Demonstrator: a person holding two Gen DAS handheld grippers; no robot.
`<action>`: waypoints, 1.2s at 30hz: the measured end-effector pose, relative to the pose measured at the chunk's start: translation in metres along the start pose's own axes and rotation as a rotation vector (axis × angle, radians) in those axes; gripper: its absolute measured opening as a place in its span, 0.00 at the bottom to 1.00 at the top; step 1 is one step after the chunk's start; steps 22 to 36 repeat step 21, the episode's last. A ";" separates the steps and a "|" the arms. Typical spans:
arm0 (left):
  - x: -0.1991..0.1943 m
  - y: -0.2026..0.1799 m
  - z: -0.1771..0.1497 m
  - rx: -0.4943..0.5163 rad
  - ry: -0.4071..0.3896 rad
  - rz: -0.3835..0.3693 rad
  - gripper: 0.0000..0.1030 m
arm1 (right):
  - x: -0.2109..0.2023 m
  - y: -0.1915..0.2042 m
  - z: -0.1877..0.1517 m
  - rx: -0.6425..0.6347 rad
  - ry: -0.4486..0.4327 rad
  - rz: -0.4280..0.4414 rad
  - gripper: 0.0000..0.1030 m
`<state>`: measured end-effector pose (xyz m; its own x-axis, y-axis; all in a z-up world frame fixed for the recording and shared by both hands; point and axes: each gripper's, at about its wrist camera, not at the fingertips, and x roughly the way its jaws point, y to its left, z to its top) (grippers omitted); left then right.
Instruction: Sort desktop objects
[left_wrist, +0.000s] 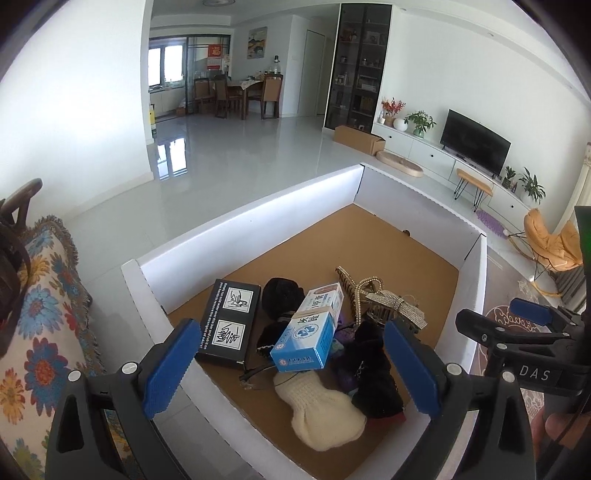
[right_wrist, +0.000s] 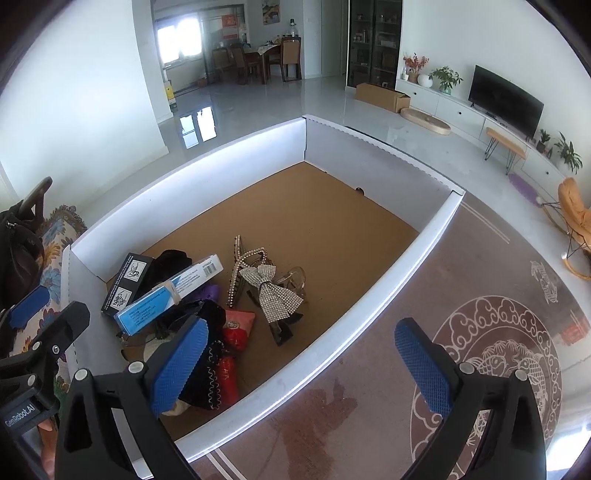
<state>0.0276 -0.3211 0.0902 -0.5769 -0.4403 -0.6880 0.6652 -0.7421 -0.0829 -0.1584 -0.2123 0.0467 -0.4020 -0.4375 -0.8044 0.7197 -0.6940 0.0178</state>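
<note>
1. Everything to sort sits heaped in the near-left corner of the tray (right_wrist: 402, 258); its far brown floor is bare, so I judge that the sorting has hardly begun.
2. The blue box (left_wrist: 308, 332) lies tilted on top of the pile, propped on dark cloth beside the black box (left_wrist: 229, 325), which makes it the easiest first pick.
3. The bow clip (right_wrist: 275, 291) lies a little apart to the right, with a cream sock (left_wrist: 321, 410) nearest me.
4. My left tongs (left_wrist: 291, 369) hover over the pile, spread wide, holding nothing.
5. My right tongs (right_wrist: 306, 365) gape too, empty, straddling the tray's near wall; the red item (right_wrist: 236, 332) by the left pad may be a pouch.
</note>
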 end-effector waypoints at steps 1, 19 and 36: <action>-0.001 -0.001 0.000 0.010 -0.009 0.018 0.98 | 0.000 0.002 -0.001 -0.004 0.000 0.003 0.98; -0.009 0.010 -0.007 -0.007 -0.036 0.074 0.98 | 0.002 0.019 -0.004 -0.065 0.004 0.008 0.98; -0.012 0.008 -0.006 -0.007 -0.051 0.094 0.98 | 0.000 0.019 -0.003 -0.059 -0.002 0.013 0.98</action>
